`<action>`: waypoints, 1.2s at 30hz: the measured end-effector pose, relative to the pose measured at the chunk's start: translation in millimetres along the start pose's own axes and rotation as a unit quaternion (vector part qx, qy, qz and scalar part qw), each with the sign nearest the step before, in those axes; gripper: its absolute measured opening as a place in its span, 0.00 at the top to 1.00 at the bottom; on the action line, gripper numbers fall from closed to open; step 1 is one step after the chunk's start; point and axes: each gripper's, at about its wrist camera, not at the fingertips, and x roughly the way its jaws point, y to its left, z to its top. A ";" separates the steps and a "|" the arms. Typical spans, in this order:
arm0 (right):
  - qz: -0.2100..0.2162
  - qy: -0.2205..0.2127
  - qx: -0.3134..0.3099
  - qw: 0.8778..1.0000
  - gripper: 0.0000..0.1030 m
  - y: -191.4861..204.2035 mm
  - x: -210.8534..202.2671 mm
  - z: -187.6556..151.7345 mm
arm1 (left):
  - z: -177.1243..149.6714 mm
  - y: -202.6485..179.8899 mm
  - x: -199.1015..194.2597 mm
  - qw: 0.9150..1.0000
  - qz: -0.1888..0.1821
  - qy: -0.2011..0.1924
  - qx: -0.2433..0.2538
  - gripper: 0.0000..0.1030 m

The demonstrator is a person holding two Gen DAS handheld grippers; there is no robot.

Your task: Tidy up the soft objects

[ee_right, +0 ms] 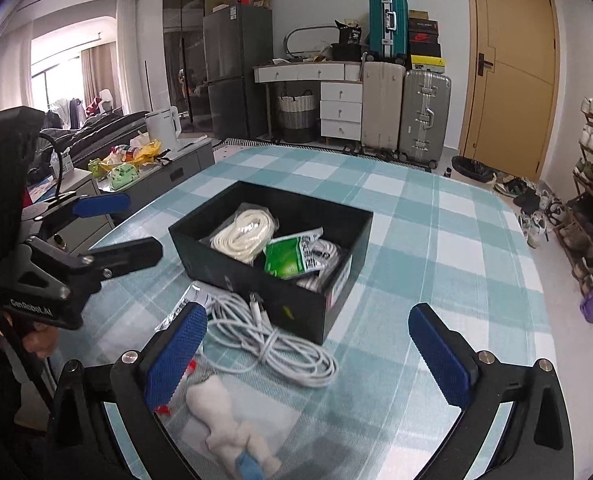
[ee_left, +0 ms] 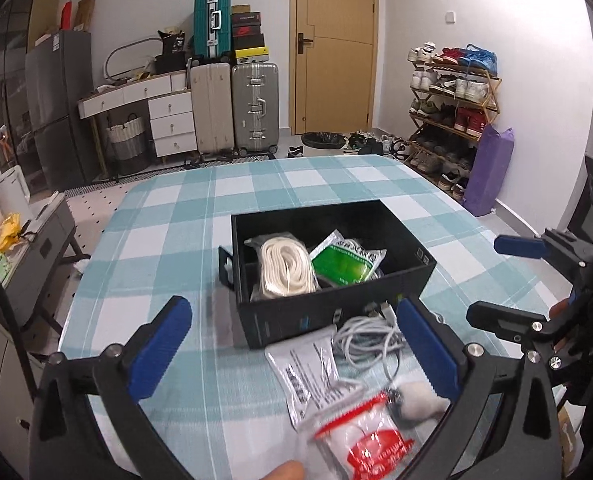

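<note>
Left wrist view: both grippers, left (ee_left: 292, 354) and right (ee_right: 328, 354), jaws spread, empty, near black box (ee_left: 328, 312).

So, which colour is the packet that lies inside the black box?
Green and white packet, seen best in the left wrist view.

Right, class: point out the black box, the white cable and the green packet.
black box (ee_right: 256, 280), right wrist view, near outer wall.
white cable (ee_right: 280, 350), right wrist view, middle of the coil.
green packet (ee_left: 338, 266), left wrist view, green face.
</note>
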 end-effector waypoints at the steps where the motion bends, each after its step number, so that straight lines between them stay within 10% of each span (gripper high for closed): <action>1: 0.000 0.001 0.003 1.000 0.01 -0.3 -1.3 -3.2 | -2.8 0.4 -2.0 1.000 -0.001 -0.001 -0.005 0.00; 36: 0.040 0.094 -0.046 0.994 0.01 23.4 20.7 -58.4 | -75.2 -17.6 11.8 0.998 -0.033 0.055 0.018 0.00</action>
